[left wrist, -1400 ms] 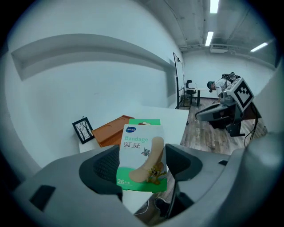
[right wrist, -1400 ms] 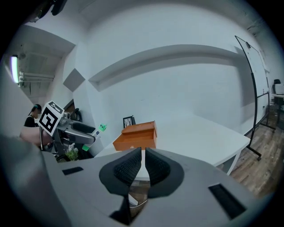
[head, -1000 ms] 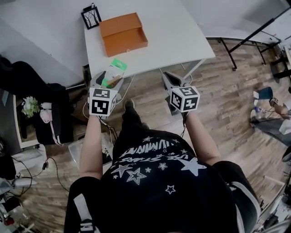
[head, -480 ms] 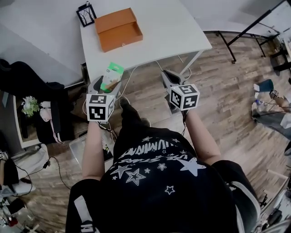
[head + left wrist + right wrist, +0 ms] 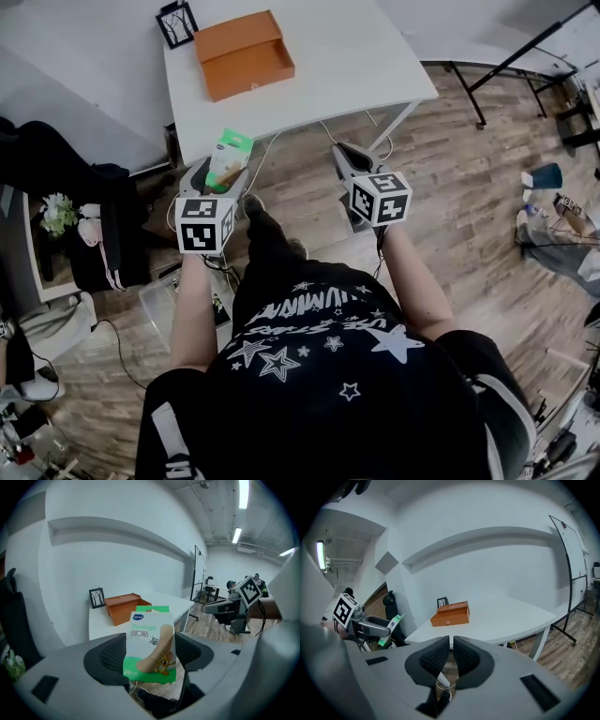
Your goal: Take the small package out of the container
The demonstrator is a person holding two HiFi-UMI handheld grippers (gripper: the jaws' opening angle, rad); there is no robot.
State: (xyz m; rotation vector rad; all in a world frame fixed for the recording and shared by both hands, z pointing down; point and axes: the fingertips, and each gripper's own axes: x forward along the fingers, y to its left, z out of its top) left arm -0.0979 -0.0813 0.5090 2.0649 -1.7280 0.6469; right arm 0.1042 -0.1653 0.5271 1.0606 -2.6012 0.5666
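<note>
A green and white bandage package [image 5: 229,157] [image 5: 151,644] stands upright between the jaws of my left gripper [image 5: 220,172] [image 5: 150,654], which is shut on it, held off the table's near edge above the floor. The orange open box [image 5: 243,54] [image 5: 123,606] [image 5: 451,614] lies on the white table [image 5: 337,66] at its far left. My right gripper [image 5: 352,164] [image 5: 451,657] hovers off the table's front edge, jaws closed together with nothing between them. From the right gripper view the left gripper with the package [image 5: 394,622] shows at the left.
A small black picture frame [image 5: 176,22] stands behind the box near the wall. A black chair [image 5: 66,197] and cluttered shelf are at the left. Black stand legs [image 5: 525,66] cross the wooden floor at the right, with small items [image 5: 548,202] beyond.
Both grippers have drawn back slightly from the table, the left still holding the bandage package. The view has shifted a little, leaving the table higher in the frame.
</note>
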